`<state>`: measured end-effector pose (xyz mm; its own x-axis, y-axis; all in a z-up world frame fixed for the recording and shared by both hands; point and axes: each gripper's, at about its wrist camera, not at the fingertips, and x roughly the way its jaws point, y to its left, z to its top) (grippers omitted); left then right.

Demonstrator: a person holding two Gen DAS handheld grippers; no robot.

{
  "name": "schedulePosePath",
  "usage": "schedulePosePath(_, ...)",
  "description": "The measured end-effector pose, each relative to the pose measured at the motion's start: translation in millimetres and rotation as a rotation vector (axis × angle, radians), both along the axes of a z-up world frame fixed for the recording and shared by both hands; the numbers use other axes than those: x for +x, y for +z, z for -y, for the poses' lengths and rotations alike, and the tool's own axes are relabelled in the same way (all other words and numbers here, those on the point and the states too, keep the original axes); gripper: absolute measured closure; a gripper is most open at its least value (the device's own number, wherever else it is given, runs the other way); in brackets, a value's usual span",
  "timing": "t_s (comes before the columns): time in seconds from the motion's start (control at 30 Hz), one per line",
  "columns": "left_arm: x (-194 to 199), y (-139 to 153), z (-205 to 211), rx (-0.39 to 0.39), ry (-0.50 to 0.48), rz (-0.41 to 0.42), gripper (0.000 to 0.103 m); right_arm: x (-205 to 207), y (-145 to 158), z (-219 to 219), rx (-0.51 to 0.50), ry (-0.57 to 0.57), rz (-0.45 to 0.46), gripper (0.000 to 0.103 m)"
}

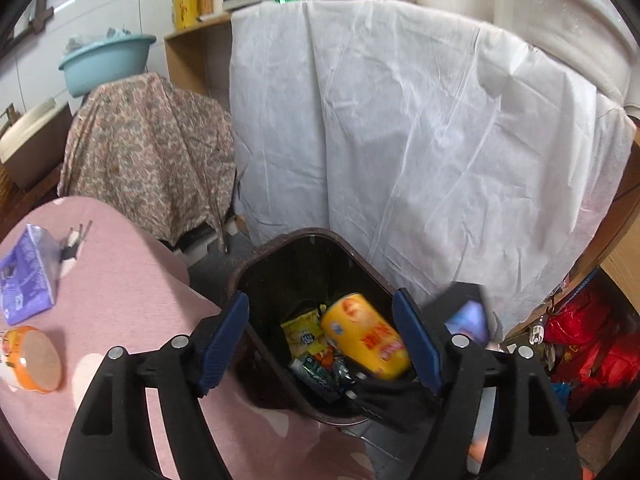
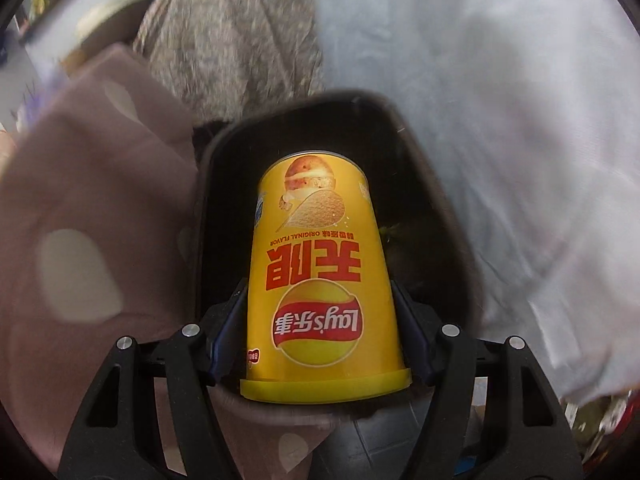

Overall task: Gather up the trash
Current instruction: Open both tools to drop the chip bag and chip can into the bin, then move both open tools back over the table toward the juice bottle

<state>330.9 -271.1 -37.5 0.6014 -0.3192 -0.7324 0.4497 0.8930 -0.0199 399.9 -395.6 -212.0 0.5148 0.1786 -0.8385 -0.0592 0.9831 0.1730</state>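
Claw fingers of the right claw (image 2: 324, 340) are seen clamped on a yellow chip can (image 2: 320, 280), which is held upside down with its yellow lid nearest the camera and its far end tipped over the mouth of the dark trash bin (image 2: 452, 216). In the left wrist view the left claw (image 1: 320, 340) is held wide apart and empty just above the bin (image 1: 280, 256), and the can (image 1: 366, 336) is seen inside the bin's opening above snack wrappers (image 1: 304, 334) at its bottom. At 9 o'clock of the bin a pink-covered counter (image 1: 132, 280) is seen, on which an orange-and-white cup (image 1: 30, 360) and, farther off, a purple tissue pack (image 1: 26, 276) are lying. Beyond the bin, a white sheet (image 1: 400, 120) is draped at 12 o'clock and a floral cloth (image 1: 148, 148) at 10 o'clock.
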Motion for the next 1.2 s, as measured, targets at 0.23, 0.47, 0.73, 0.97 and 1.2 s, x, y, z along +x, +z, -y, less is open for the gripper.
schedulePosePath(0.23,-9.4,10.6,-19.2,-0.02,0.012,0.014,0.028,46.7,-29.2,-14.7,-0.037,0.004,-0.134,0.035)
schedulePosePath(0.47,-13.2,14.4,-37.7,-0.026,0.039,0.029,0.027,70.1,-48.6,-17.6,-0.113,-0.009,-0.216,0.035)
schedulePosePath(0.73,-24.1,19.3,-61.1,-0.055,0.058,0.041,0.027,56.0,-39.9,-12.3,-0.09,-0.046,-0.173,0.035)
schedulePosePath(0.97,-50.3,26.7,-93.9,-0.093,0.085,0.064,0.023,7.5,11.5,-22.9,-0.045,-0.018,-0.004,0.026)
schedulePosePath(1.2,-82.0,31.1,-140.9,-0.131,0.147,0.094,0.017,-36.9,58.3,-37.5,0.003,0.009,0.105,0.018)
